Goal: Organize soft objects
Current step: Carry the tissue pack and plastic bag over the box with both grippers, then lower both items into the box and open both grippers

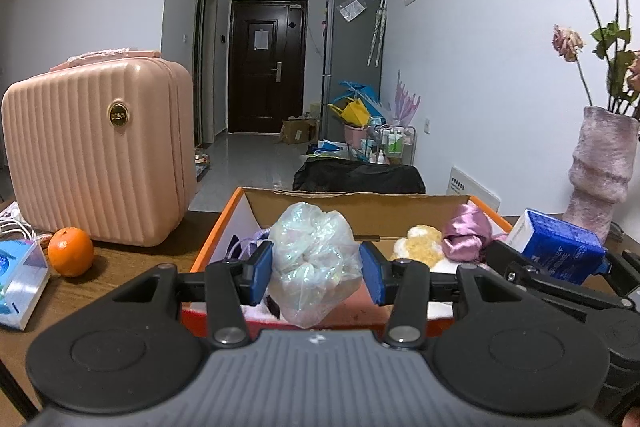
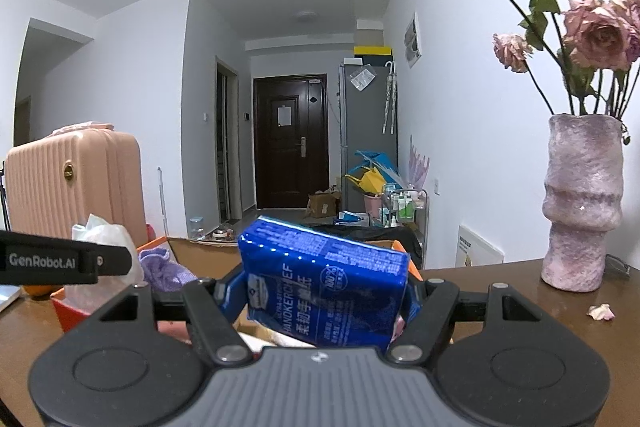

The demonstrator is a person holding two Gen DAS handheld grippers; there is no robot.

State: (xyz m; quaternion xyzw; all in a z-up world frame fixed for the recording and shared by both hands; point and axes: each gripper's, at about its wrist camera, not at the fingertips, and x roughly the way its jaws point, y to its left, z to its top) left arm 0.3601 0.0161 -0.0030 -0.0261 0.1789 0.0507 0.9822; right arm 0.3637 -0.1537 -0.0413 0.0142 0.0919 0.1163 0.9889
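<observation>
**Two items in hand over a part-filled box**

You are partway through. The open cardboard box with orange outer walls sits on the brown desk straight ahead of you, and it already holds several soft things: a shiny pink satin bundle at the far right, a cream fluffy toy just left of it, and a lilac knitted piece toward the left side. Those look sorted. What is left, as far as the pictures show, is the two things you are carrying; neither is yet set down inside.

On the desk outside the box stand a pink ribbed case at the far left and a pink vase of dried roses at the far right, with an orange and a light blue tissue pack near the left edge. Whether that tissue pack also belongs in the box you must judge; the case, the vase and the orange are hard and can stay.

Your left tool is closed to a narrow gap, pinching a crumpled clear plastic bag between its blue pads, held above the near left part of the box.

Your right tool stands moderately wide, clamped on a blue pack of handkerchiefs, which is tilted and held above the near right side of the box.
</observation>
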